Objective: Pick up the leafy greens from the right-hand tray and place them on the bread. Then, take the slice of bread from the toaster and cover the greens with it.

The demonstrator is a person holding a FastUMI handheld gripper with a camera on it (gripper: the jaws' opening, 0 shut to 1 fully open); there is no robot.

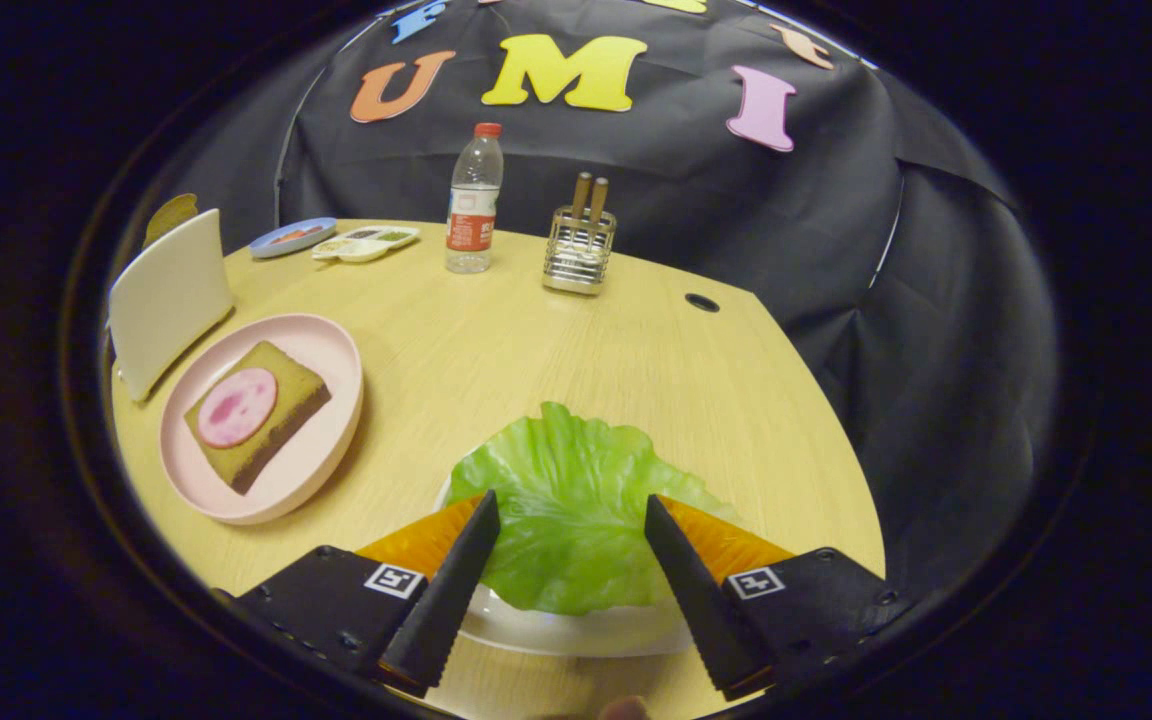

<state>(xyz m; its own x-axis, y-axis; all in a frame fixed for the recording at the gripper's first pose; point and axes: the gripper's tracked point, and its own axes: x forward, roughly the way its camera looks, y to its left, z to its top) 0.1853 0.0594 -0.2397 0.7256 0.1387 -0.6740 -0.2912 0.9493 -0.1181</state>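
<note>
A bright green lettuce leaf (568, 500) lies on a white tray (576, 628) on the wooden table, directly between my fingers. My gripper (572, 512) is open, its black fingers (456, 585) standing either side of the leaf with a gap to it. To the left, beyond the fingers, a pink plate (321, 440) holds a slice of bread (281, 400) topped with a round pink slice of ham (236, 407). Behind that plate stands a white toaster (168, 297) with a brown slice of bread (171, 214) sticking up from it.
At the back of the table (556, 350) stand a water bottle (474, 200) and a wire holder with chopsticks (580, 245). A small blue dish (292, 237) and a divided white dish (366, 242) sit at the far left. A round hole (702, 302) marks the tabletop.
</note>
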